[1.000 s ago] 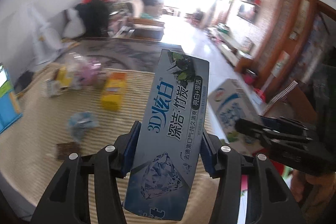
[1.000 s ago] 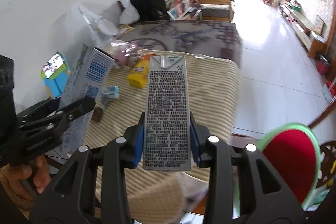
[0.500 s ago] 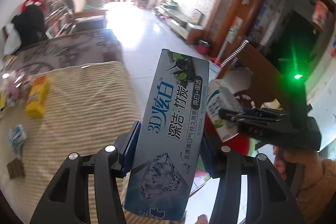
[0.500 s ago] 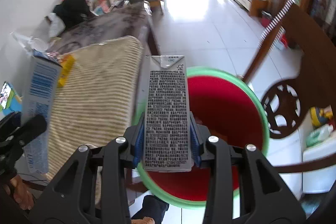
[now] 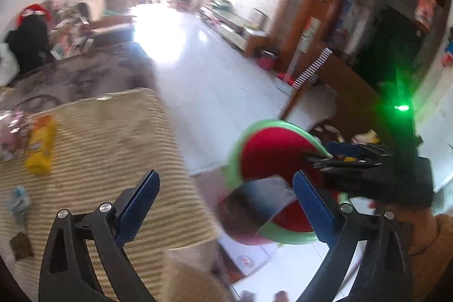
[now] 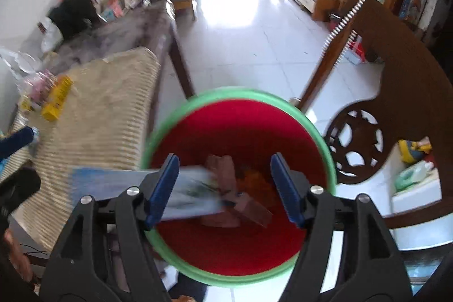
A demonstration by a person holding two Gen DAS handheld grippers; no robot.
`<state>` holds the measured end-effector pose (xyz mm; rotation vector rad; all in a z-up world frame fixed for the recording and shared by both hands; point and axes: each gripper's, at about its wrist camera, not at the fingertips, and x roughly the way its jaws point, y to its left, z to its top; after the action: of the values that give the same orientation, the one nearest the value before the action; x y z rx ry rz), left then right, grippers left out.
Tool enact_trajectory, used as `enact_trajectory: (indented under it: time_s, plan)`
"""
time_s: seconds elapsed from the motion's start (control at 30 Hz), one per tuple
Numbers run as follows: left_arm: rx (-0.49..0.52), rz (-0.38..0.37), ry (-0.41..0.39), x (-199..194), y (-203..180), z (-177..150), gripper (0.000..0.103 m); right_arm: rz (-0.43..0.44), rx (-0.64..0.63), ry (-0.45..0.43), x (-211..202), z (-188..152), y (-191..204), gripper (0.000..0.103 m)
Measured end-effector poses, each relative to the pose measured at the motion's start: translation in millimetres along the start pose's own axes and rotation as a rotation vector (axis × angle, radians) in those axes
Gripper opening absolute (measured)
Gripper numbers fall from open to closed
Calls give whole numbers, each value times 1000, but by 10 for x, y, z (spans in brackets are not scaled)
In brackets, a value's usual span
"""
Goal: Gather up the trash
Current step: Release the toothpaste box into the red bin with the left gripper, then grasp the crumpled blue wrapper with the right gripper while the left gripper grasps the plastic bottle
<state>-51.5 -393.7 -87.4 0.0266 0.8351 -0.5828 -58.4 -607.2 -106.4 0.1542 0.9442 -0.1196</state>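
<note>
**Dropping two boxes into the red bin**

Left wrist view: the left hand-held gripper (image 5: 223,205) has its jaws opening, wide apart, with nothing pressed between the blue ribbed pads. A blurred blue box (image 5: 254,205) hangs free just beyond them, over the near rim of the bin (image 5: 240,137), which is round, red inside, with a green lip, and stands on the white tiled floor to the right of the desk (image 5: 113,146). The right hand-held gripper (image 5: 320,157) reaches over the bin's far right edge. More litter lies on the desk's ribbed beige cloth at the left: a yellow packet (image 5: 39,149), a crumpled wrapper (image 5: 18,203) and a small dark square (image 5: 21,245).

Right wrist view: the right hand-held gripper (image 6: 223,188) is directly above the bin (image 6: 170,115), jaws opening and empty. The blue box (image 6: 136,188) streaks in from the left; a reddish-looking carton (image 6: 243,205) lies inside the bin.

Both boxes look like thin card, light and fairly stiff, probably easy to crush; the remaining packet is best pinched across its narrow sides, while the wrapper is soft and may slip.
</note>
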Motion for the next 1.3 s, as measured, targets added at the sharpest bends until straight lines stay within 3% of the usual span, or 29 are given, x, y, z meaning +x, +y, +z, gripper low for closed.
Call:
enact_trajectory:
  time_s: [0.13,0.3,0.53,0.87,1.1,1.3]
  plan:
    - [-100,142,-46,-242,546,-27,91,110,-96,-49,-63,202,473,66]
    - [-245,312,-90,-604,1238,-142,91,239,-198,-38,69,333,1175,68]
    - [-379,474,-108,-1128,2078,-462,91,367,-346,-6,214,314,2254,69]
    - [-362,528,-127,-1589,3043,-618,91,381,-437,60,472,142,3545,73]
    - [-346,499,-99,-1642,3591,-680,91,366,-396,172,894,-32,4216,77]
    - [-356,471,-89,-1684,3957,-725,91,357,-308,265,1301,-92,4530,83]
